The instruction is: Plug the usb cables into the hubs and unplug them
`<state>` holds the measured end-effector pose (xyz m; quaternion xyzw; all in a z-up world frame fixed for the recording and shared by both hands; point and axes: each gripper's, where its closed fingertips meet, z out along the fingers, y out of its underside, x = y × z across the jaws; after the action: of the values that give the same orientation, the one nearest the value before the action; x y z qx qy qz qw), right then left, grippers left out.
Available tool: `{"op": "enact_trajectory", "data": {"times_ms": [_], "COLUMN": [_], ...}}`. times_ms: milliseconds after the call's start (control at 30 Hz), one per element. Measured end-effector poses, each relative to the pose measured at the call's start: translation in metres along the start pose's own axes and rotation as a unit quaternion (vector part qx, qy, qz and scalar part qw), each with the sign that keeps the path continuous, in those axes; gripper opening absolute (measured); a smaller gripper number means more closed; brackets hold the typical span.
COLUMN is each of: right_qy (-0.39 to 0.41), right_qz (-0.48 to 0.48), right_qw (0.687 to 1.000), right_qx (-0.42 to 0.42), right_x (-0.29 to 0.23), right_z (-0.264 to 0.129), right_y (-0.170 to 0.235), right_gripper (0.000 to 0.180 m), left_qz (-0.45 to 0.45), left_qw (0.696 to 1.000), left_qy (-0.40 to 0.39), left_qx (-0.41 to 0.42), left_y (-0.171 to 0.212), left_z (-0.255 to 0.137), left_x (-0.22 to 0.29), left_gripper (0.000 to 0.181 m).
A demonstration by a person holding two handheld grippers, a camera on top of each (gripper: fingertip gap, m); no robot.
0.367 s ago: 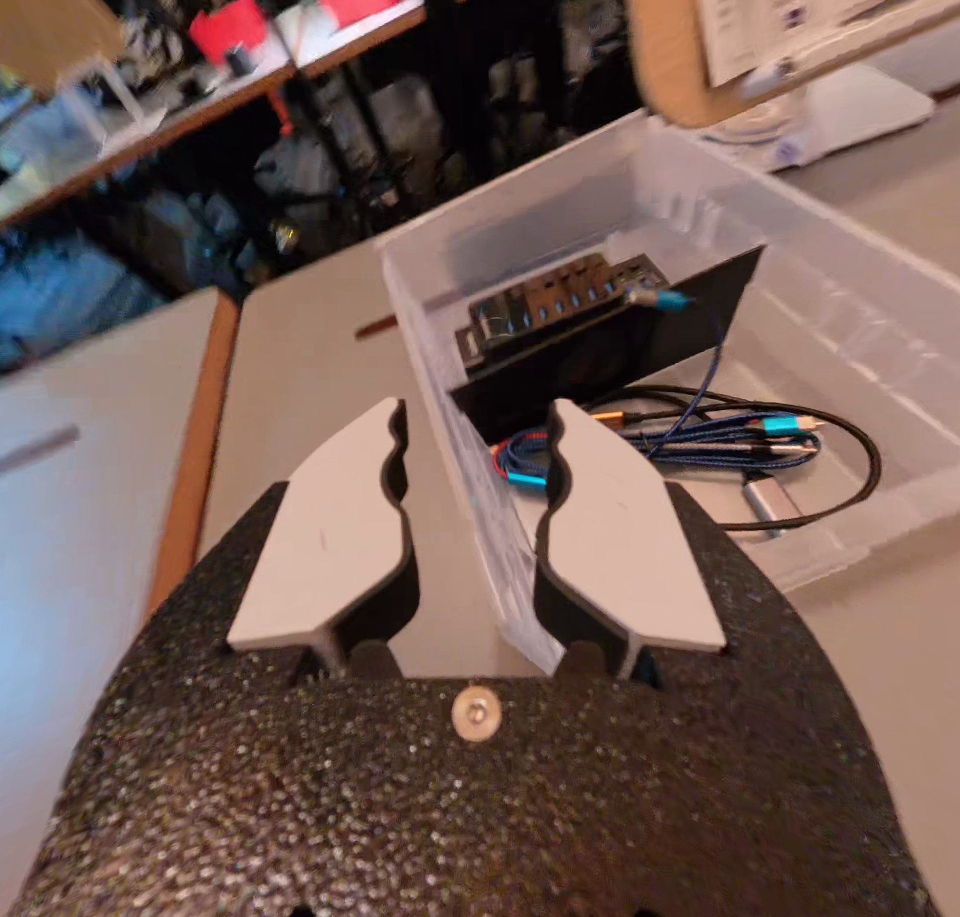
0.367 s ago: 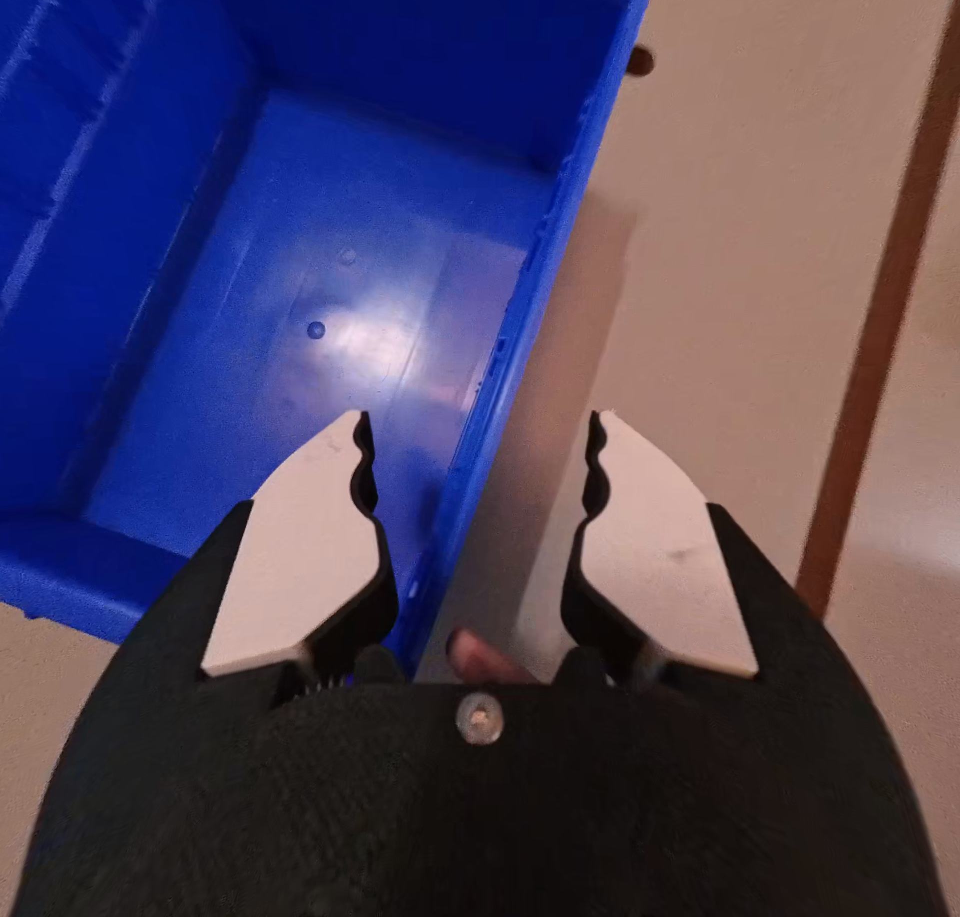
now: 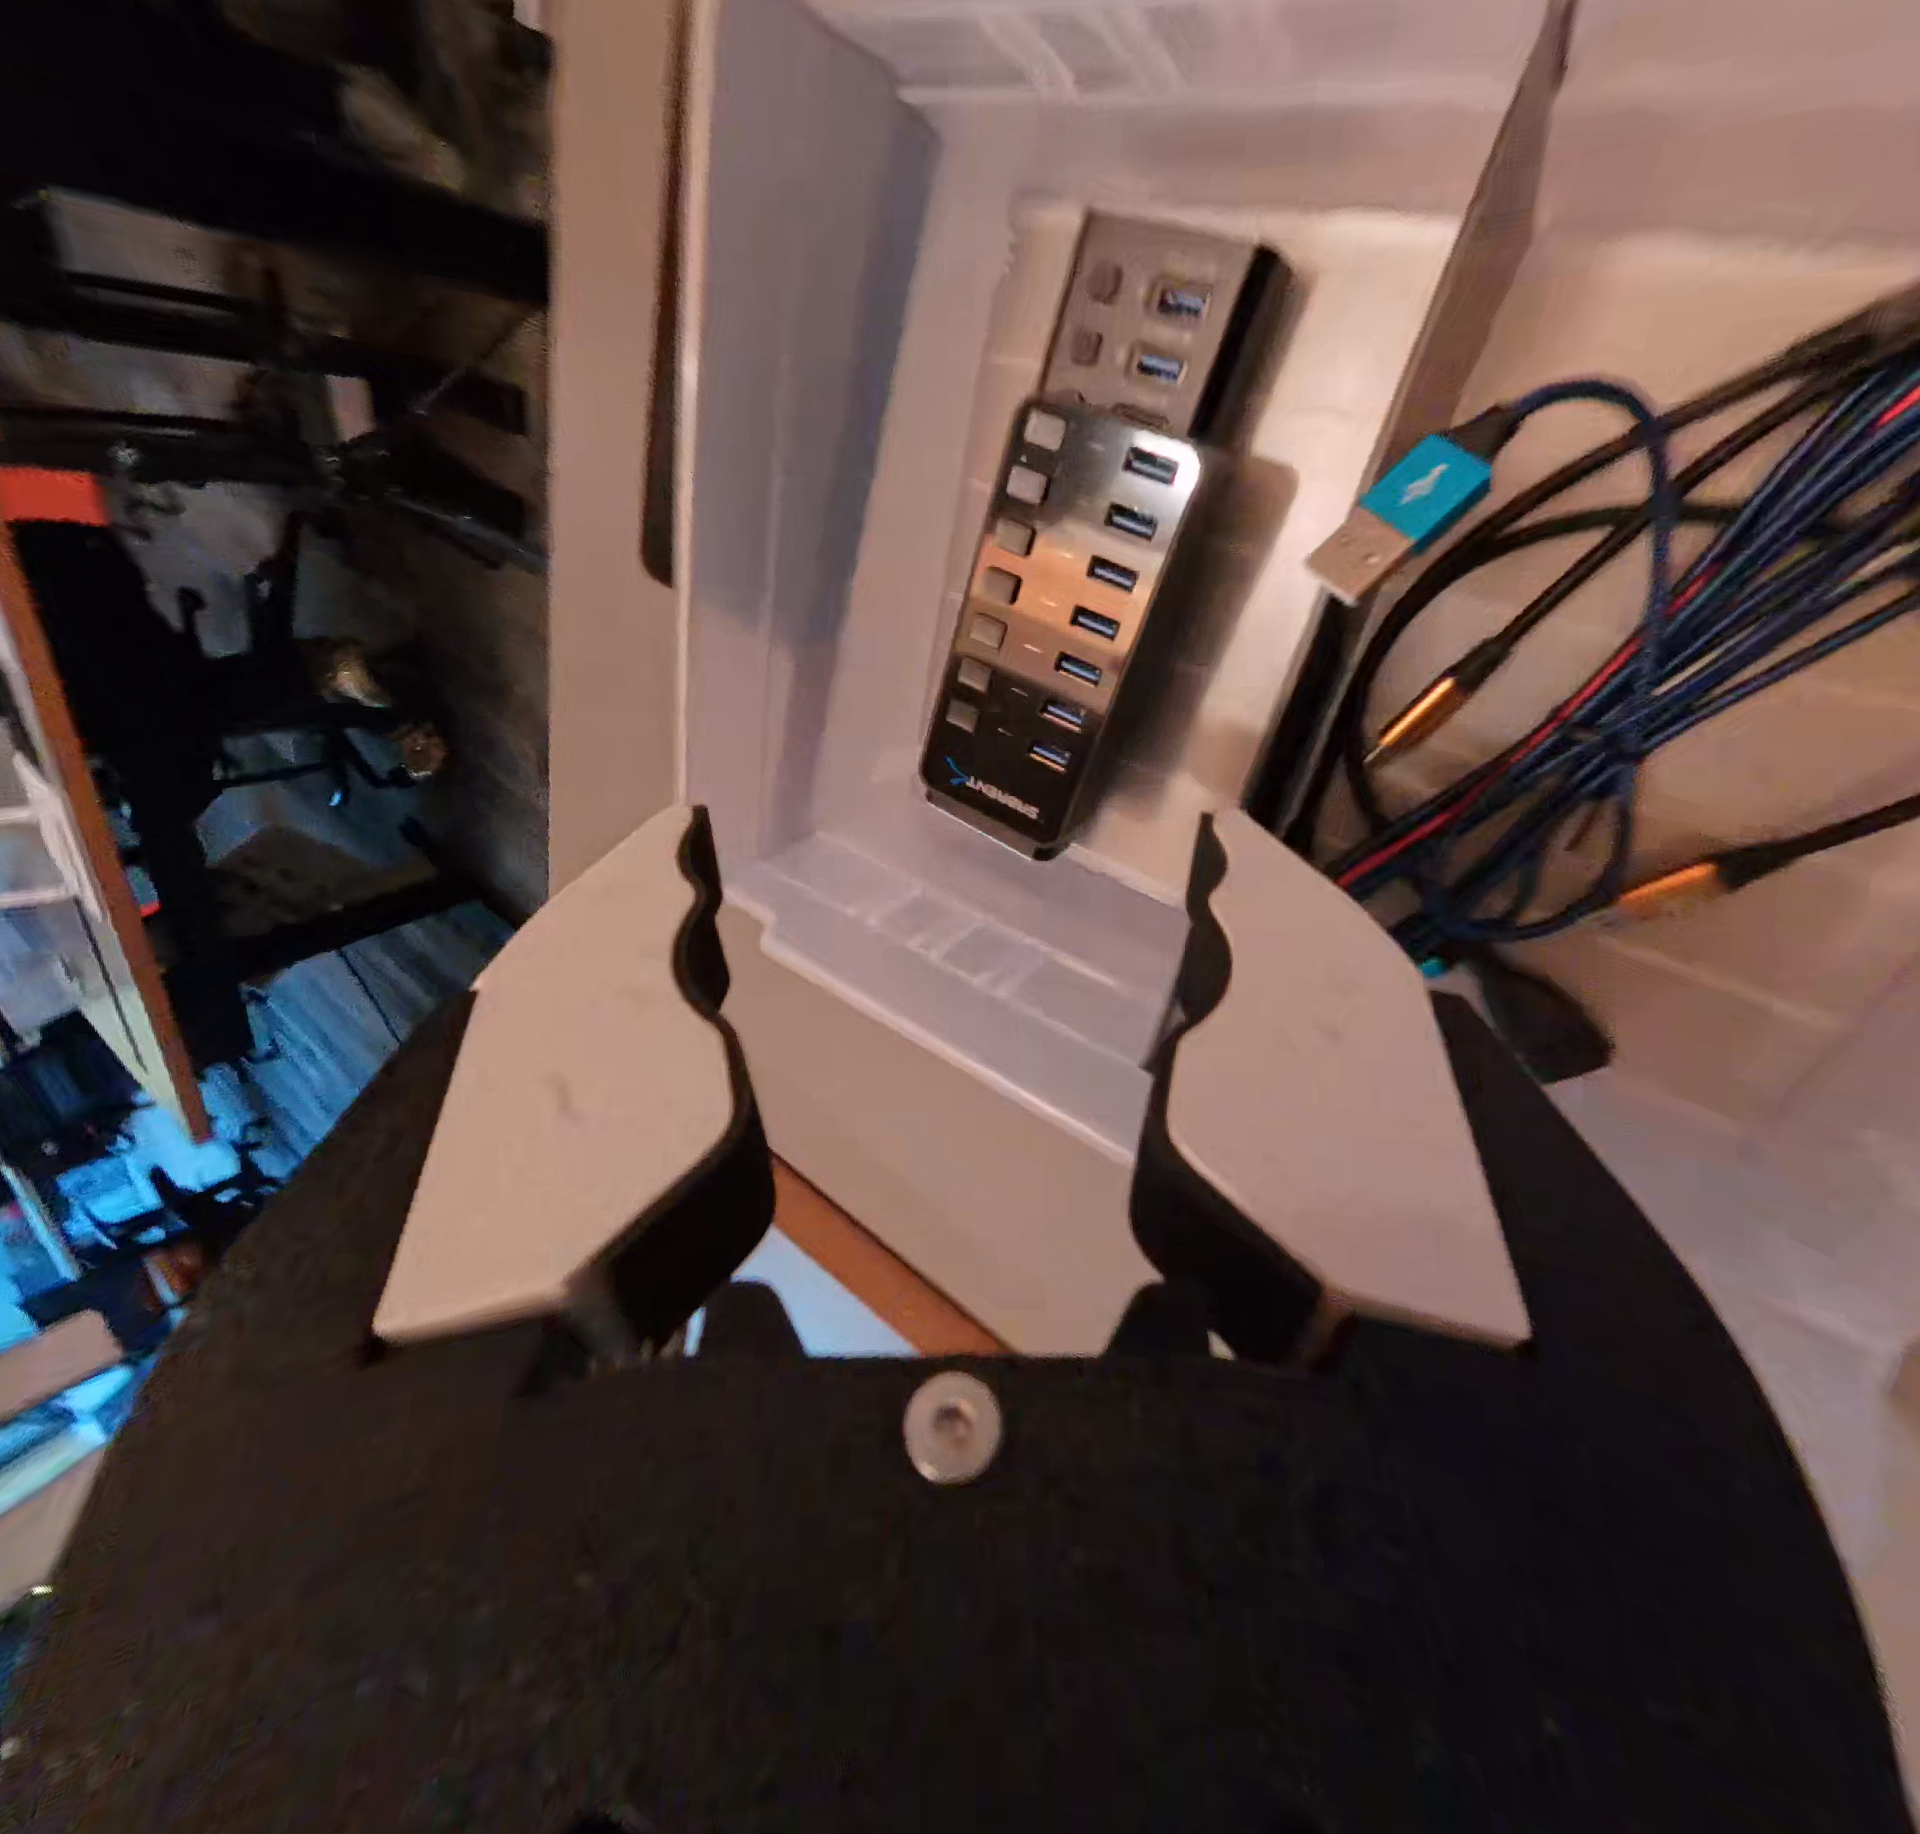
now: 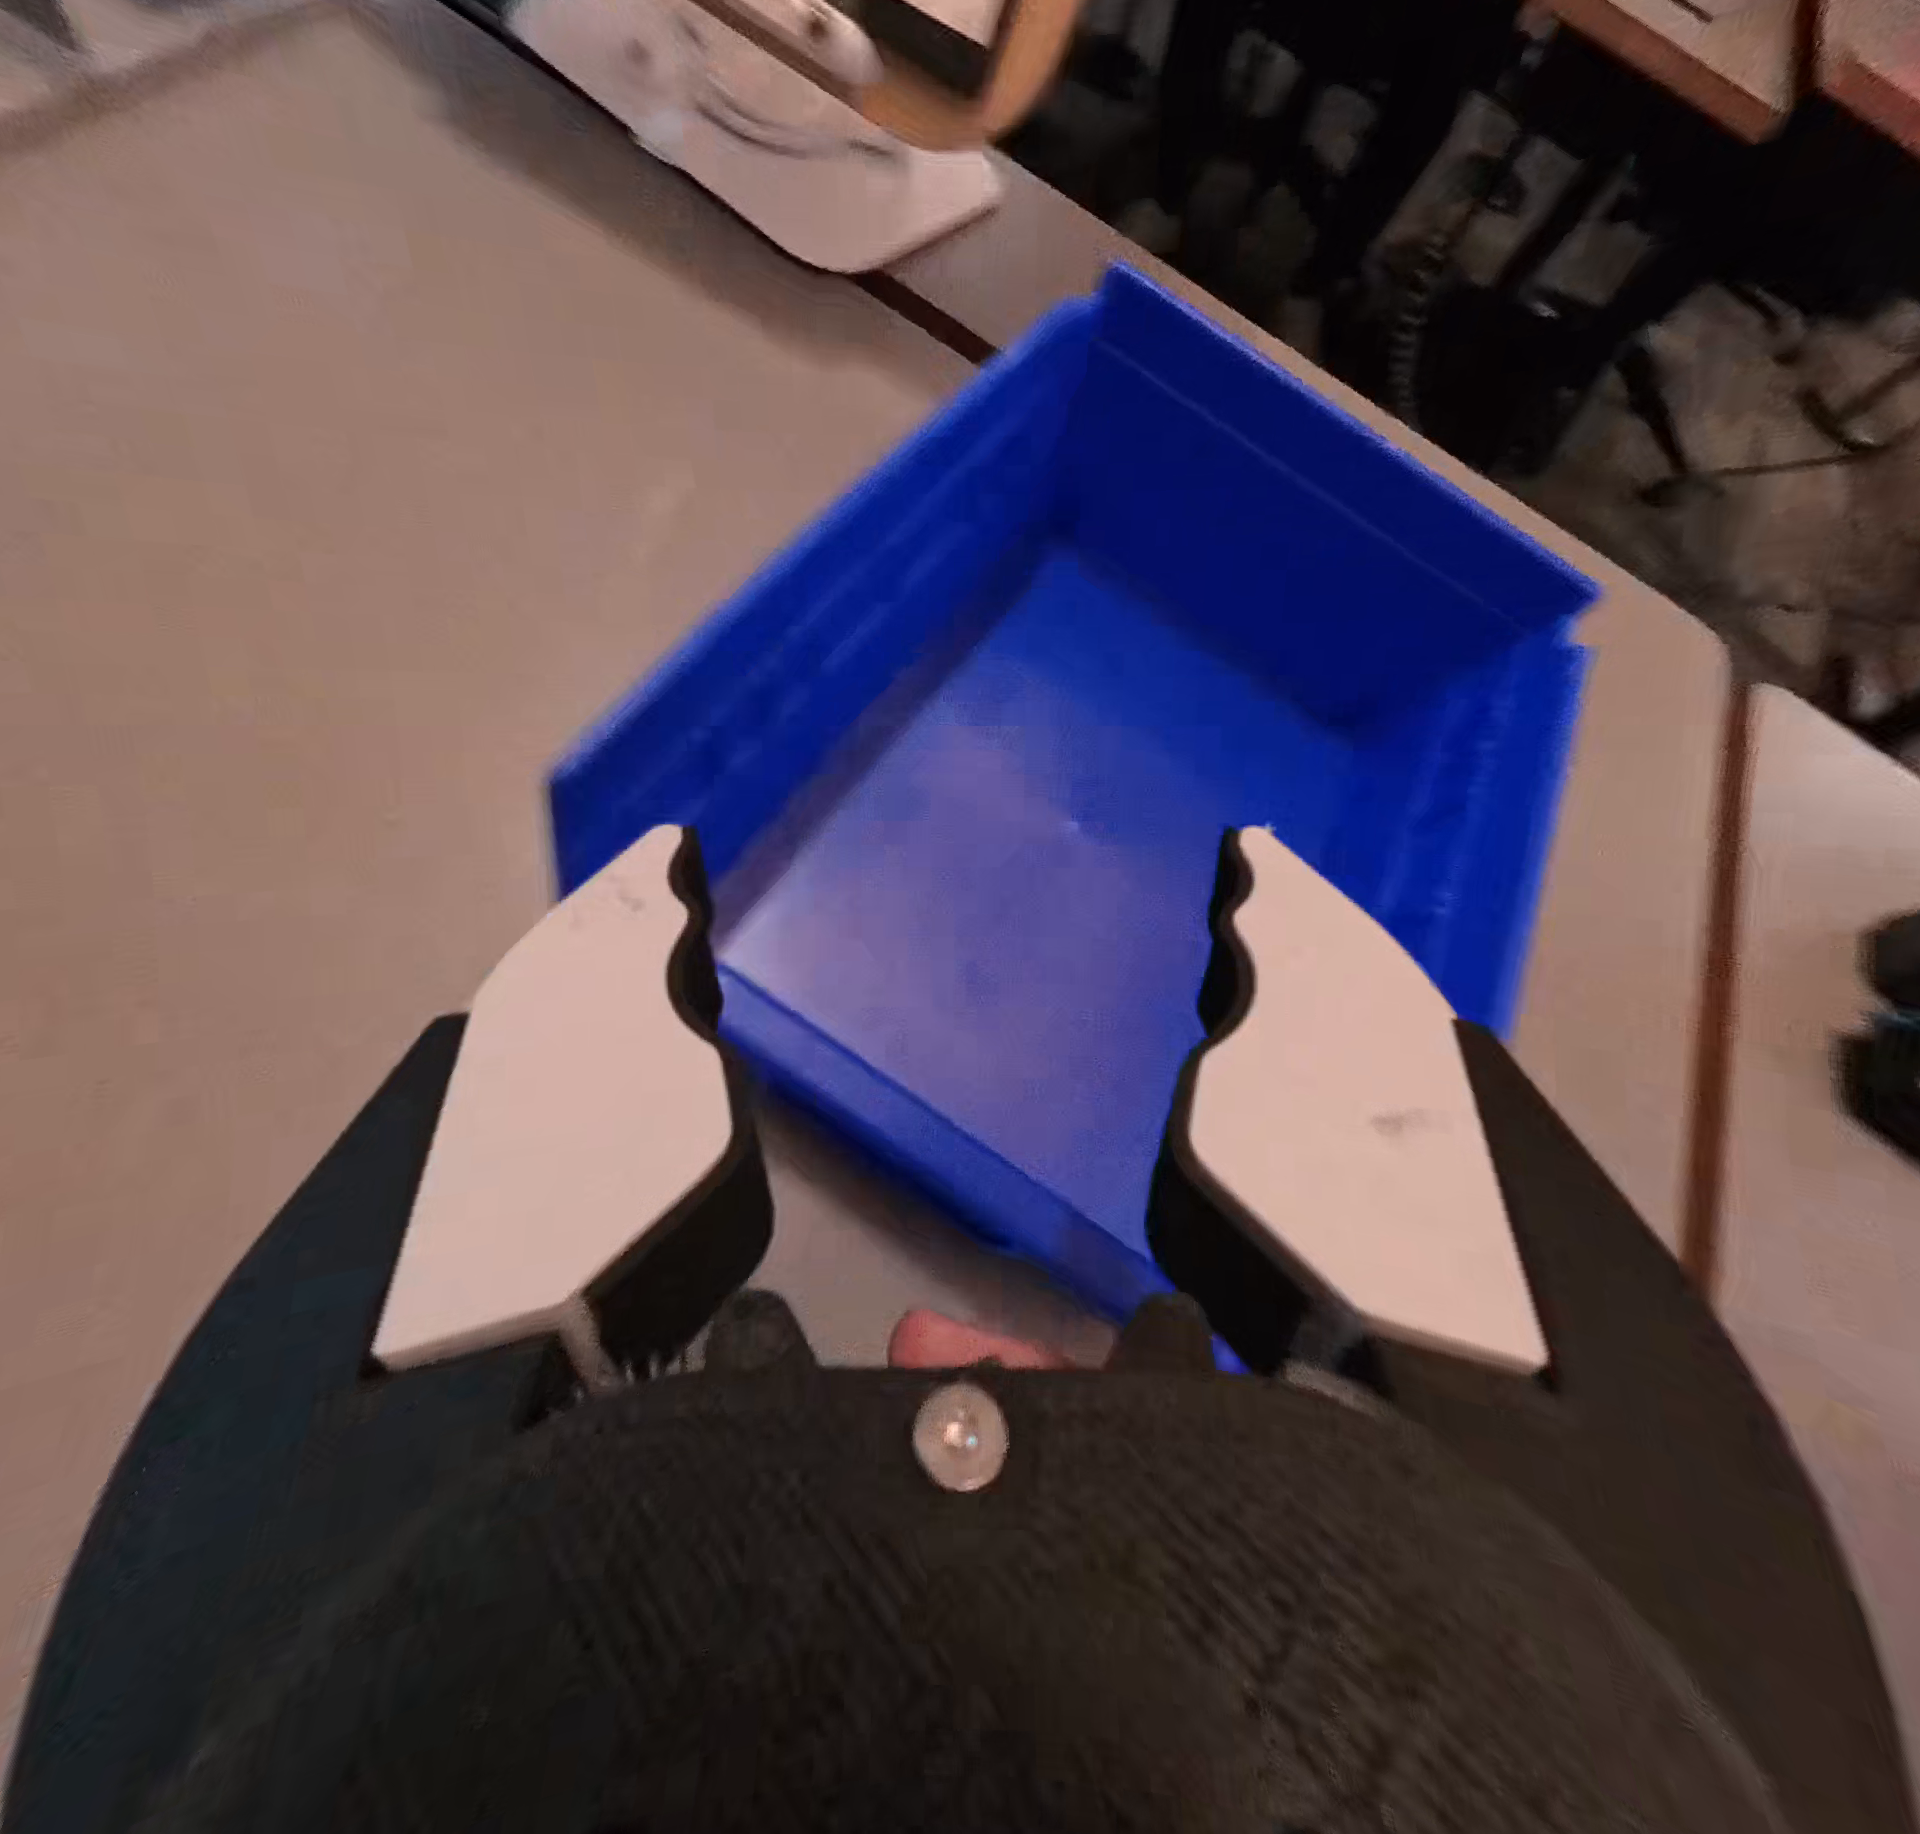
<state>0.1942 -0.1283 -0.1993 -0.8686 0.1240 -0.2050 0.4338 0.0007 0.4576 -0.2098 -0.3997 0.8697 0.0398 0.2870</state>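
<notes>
**Both claws empty, hubs ahead of the left one**

Left wrist view. My left gripper [image 3: 951, 849] has its fingers spread wide with nothing between them. It points into a clear plastic bin [image 3: 810, 413]. In the bin's narrow section lie two USB hubs: the near hub [image 3: 1060, 631], glossy black with a row of blue ports and a row of small buttons, and the far hub [image 3: 1164, 319] partly tucked behind it. A dark divider panel [image 3: 1475, 257] stands between them and the cables. Beyond the panel is the cable bundle [image 3: 1704, 683], a tangle of blue, black and red braided leads. One teal-shelled USB plug [image 3: 1397, 517] sticks out toward the hubs, bare metal tip free, not seated in any port. Two orange-tipped connectors [image 3: 1429, 714] show lower in the tangle.

Handling, my judgement: the plug is small, rigid and light, so I would grip the teal shell across its flat sides, not the metal tip. The braided lead is limp and will drag the tangle with it. The hub looks smooth and light; it will likely slide when a plug is pushed in, so it needs bracing on its long edges. Ports sit close together, so alignment will be fussy.

Right wrist view. My right gripper [image 4: 961, 849] is likewise spread and holds nothing. It hangs over a blue bin [image 4: 1455, 808] on the grey table [image 4: 312, 537]; the parts of the bin I can see hold nothing. No hub or cable shows here. A fingertip [image 4: 956, 1337] peeks out under the claw.
</notes>
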Motion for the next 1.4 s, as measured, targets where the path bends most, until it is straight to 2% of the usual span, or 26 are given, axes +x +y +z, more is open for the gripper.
{"op": "enact_trajectory", "data": {"times_ms": [33,233,300,367,467,567,667,767,867,967,1133,1267,1333,1400], "right_qy": [-0.037,-0.075,-0.103,-0.125,-0.136,-0.157,-0.187,-0.214,-0.229,-0.249,-0.253,-0.265,-0.290,-0.315], "right_qz": [0.009,-0.031,-0.024,-0.022,-0.032,-0.030,-0.001,-0.002,0.022,0.047,0.080,0.074,0.063,0.047], "right_qw": [0.999,0.996,0.994,0.990,0.989,0.984,0.975,0.967,0.958,0.948,0.932,0.924,0.912,0.903], "right_qx": [0.021,0.022,0.036,0.056,0.057,0.076,0.123,0.139,0.168,0.193,0.246,0.267,0.282,0.289], "right_x": [-0.020,-0.074,-0.088,-0.100,-0.113,-0.132,-0.154,-0.170,-0.178,-0.188,-0.201,-0.206,-0.211,-0.217], "right_z": [-0.001,-0.002,-0.001,0.003,0.012,0.019,0.019,0.018,0.018,0.019,0.023,0.020,0.012,0.005], "right_y": [-0.005,0.003,0.000,-0.007,-0.012,-0.022,-0.041,-0.051,-0.064,-0.077,-0.104,-0.114,-0.117,-0.119], "right_gripper": [0.092,0.091,0.089,0.086,0.085,0.085,0.086,0.088,0.091,0.094,0.097,0.083,0.059,0.046], "left_qz": [0.027,0.067,0.076,0.082,0.092,0.127,0.169,0.198,0.201,0.201,0.154,0.161,0.153,0.124], "left_qw": [0.999,0.984,0.979,0.972,0.976,0.981,0.977,0.959,0.943,0.928,0.906,0.870,0.860,0.863], "left_qy": [0.014,0.133,0.142,0.167,0.138,0.072,-0.046,-0.177,-0.264,-0.311,-0.335,-0.377,-0.397,-0.395], "left_qx": [-0.021,-0.101,-0.125,-0.140,-0.143,-0.130,-0.124,-0.100,-0.034,0.053,0.207,0.274,0.282,0.291], "left_y": [0.000,0.005,0.011,0.016,0.015,0.009,-0.005,-0.034,-0.081,-0.138,-0.235,-0.289,-0.299,-0.300], "left_z": [0.013,0.075,0.090,0.098,0.097,0.081,0.045,-0.007,-0.059,-0.097,-0.125,-0.144,-0.150,-0.151], "left_x": [-0.003,0.011,0.015,0.026,0.024,0.016,-0.003,-0.016,0.000,0.047,0.162,0.226,0.237,0.242], "left_gripper": [0.086,0.085,0.082,0.061,0.060,0.059,0.059,0.059,0.059,0.059,0.059,0.059,0.059,0.059]}}
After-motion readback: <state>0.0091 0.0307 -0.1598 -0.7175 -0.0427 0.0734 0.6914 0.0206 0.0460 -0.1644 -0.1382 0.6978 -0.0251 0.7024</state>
